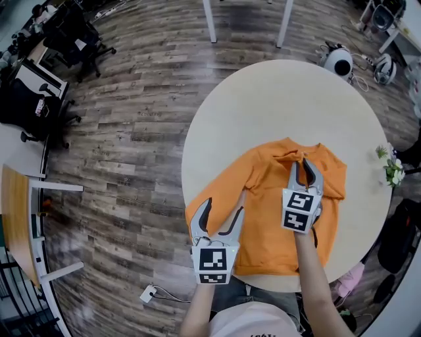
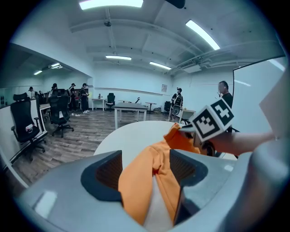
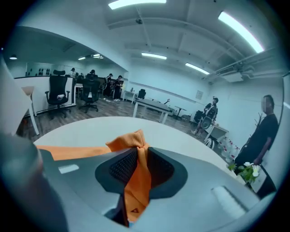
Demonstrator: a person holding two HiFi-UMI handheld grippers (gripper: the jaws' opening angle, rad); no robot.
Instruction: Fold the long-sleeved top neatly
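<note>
Left gripper [image 1: 225, 208] fingers apart, straddling orange top [image 1: 270, 197] sleeve; right gripper [image 1: 302, 164] fingers clamped on collar.

**Top on desk, two tools: positions**

The top [image 1: 270, 217] lies on the near half of the desk [image 1: 263, 105], with its collar [image 1: 289, 153] toward the desk's middle and its hem at the near edge. The left tool [image 1: 223, 209] is at the desk's near left edge, and the sleeve [image 1: 220, 191] on that side passes between its parted jaws. The right tool [image 1: 301, 164] is to the right and farther in, at the collar, its jaws pressed together on a fold of the top. A plant [image 1: 393, 168] stands at the desk's right edge, beyond the top's right side. Office chairs [image 1: 75, 36] stand on the floor [image 1: 131, 131] far to the left. Two table legs [image 1: 210, 20] stand behind the desk.
</note>
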